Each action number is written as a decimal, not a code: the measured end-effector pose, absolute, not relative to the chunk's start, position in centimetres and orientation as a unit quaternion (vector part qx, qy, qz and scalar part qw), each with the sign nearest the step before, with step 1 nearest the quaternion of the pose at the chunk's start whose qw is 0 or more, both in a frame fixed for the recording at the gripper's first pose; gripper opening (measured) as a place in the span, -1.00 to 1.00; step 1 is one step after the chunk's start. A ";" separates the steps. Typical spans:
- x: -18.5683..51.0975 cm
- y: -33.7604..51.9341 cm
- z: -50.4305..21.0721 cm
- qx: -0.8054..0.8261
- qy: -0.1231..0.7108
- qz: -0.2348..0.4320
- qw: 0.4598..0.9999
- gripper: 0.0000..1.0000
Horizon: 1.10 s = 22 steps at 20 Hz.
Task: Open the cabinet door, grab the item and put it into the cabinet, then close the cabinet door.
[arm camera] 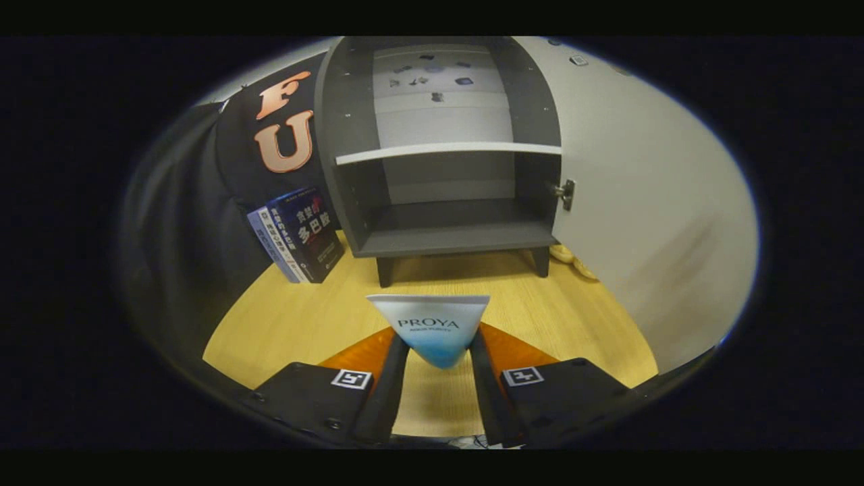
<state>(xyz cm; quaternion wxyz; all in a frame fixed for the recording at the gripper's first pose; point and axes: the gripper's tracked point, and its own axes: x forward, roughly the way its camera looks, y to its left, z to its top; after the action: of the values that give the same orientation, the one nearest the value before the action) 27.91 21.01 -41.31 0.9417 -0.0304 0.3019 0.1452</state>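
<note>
1. Nearest, bottom centre of the frame: the gripper has both fingers clamped on the tube, crimped flat end up. The pinch looks to sit low on the tapering body, so I'd guess it could pivot or squirt out on a quick move.
2. Past that, the wooden tabletop runs to the cabinet at upper centre. Its bottom compartment floor sits raised on short legs, so coming in too low could knock the tube on that front edge.
3. The shelf above limits headroom, so going in high risks clipping it.
4. Right side, the door hangs wide open; books lean against the cabinet's left wall.
</note>
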 end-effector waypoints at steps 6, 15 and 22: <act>32.1 23.8 -31.8 -0.051 0.250 0.159 0.954 0.13; 40.1 27.4 -24.1 -0.036 0.235 0.169 0.957 0.13; 49.0 28.8 -22.1 -0.034 0.233 0.152 0.960 0.13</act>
<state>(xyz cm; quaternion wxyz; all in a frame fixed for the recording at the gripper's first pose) 49.00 28.77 -22.10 0.9599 -0.0341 0.2330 0.1521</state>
